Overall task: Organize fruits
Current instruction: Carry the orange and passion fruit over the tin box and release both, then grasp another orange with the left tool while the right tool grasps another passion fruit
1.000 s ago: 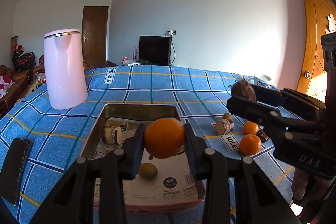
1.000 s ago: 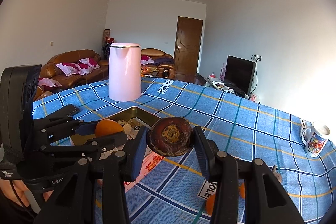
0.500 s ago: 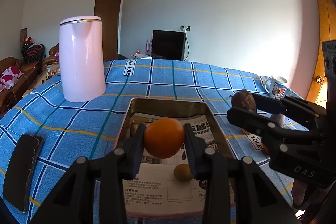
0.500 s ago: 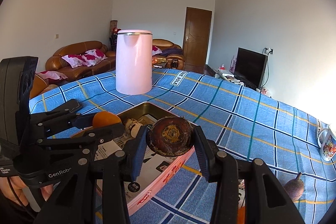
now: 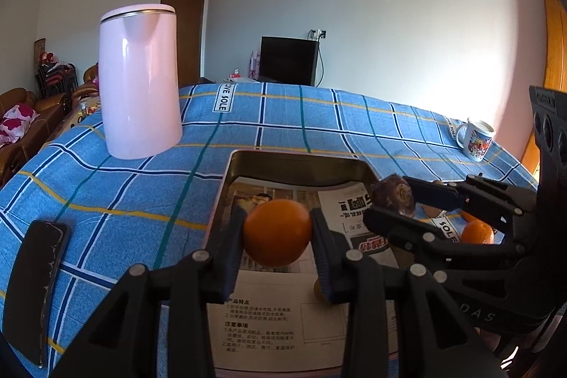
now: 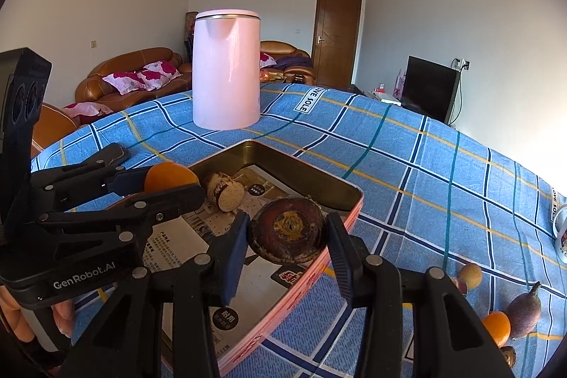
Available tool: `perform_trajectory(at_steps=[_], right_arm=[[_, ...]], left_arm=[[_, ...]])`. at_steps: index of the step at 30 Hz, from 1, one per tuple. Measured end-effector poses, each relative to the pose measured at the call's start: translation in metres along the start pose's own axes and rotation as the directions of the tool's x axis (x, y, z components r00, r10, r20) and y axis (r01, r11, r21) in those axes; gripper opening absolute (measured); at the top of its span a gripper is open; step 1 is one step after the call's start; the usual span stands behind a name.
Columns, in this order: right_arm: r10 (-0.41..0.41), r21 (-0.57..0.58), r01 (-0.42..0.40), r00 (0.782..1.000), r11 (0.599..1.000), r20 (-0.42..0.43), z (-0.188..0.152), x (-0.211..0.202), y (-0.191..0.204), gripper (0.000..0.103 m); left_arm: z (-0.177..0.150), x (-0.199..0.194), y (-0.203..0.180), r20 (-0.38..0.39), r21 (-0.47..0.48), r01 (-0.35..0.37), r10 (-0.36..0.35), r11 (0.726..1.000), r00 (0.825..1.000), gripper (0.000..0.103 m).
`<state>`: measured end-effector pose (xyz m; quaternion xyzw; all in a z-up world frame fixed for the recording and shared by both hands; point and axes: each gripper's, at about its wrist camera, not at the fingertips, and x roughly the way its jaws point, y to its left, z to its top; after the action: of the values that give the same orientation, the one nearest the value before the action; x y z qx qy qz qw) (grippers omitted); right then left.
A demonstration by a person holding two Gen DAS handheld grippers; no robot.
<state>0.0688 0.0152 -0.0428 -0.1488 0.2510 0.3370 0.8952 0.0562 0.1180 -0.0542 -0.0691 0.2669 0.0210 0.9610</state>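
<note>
Blue checked table point(image 5: 283, 116) bears kettle point(image 5: 140, 80), tin tray point(image 6: 312, 179), mug point(image 5: 476, 139), phone point(image 5: 35, 286).

Orange point(image 5: 277, 232) & dark brown fruit point(image 6: 287, 234) both held above metal tray point(image 6: 312, 174); cut pale fruit point(image 6: 225, 191) lies near tray's far corner.

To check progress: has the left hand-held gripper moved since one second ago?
Yes. The left hand-held gripper, shut on the orange, advanced over the tin tray, nearer the pink kettle.

Home living room; leather sofa point(image 6: 131, 73), television point(image 6: 430, 87), clothed table point(image 6: 407, 165).
</note>
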Motion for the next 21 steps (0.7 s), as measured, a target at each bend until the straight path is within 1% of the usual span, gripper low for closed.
perform_trajectory(at_steps=[6, 11, 15, 18, 19, 20, 21], right_arm=[[0.003, -0.014, -0.004, 1.000, 1.000, -0.031, -0.001, 0.007, 0.005, 0.046], [0.011, -0.031, -0.014, 0.997, 0.999, -0.082, 0.000, 0.017, 0.009, 0.046], [0.023, -0.030, -0.025, 0.996, 0.999, -0.089, 0.000, 0.018, 0.010, 0.046], [0.023, -0.017, -0.024, 0.997, 1.000, -0.072, -0.001, 0.012, 0.007, 0.050], [0.016, -0.013, -0.017, 0.998, 1.000, -0.060, -0.002, 0.007, 0.004, 0.055], [0.006, -0.005, -0.006, 0.999, 1.000, -0.049, -0.003, 0.002, 0.001, 0.061], [0.004, 0.004, -0.004, 0.999, 1.000, -0.034, -0.005, -0.006, -0.004, 0.062]], left_arm=[[-0.002, 0.006, 0.001, -0.026, 0.003, -0.009, 0.009, 1.000, 1.000, 0.038], [-0.004, 0.009, 0.003, -0.042, 0.002, -0.017, 0.017, 1.000, 0.999, 0.038], [-0.003, 0.006, 0.002, -0.031, 0.012, -0.036, 0.037, 0.999, 0.999, 0.038], [-0.001, -0.002, -0.001, -0.011, 0.008, -0.041, 0.041, 0.999, 0.999, 0.046], [0.000, -0.005, -0.001, 0.002, 0.003, -0.043, 0.043, 0.999, 0.999, 0.055], [0.001, -0.010, -0.003, 0.017, -0.002, -0.041, 0.041, 0.999, 0.999, 0.067], [0.002, -0.016, -0.005, 0.037, -0.007, -0.039, 0.039, 0.999, 0.999, 0.071]])
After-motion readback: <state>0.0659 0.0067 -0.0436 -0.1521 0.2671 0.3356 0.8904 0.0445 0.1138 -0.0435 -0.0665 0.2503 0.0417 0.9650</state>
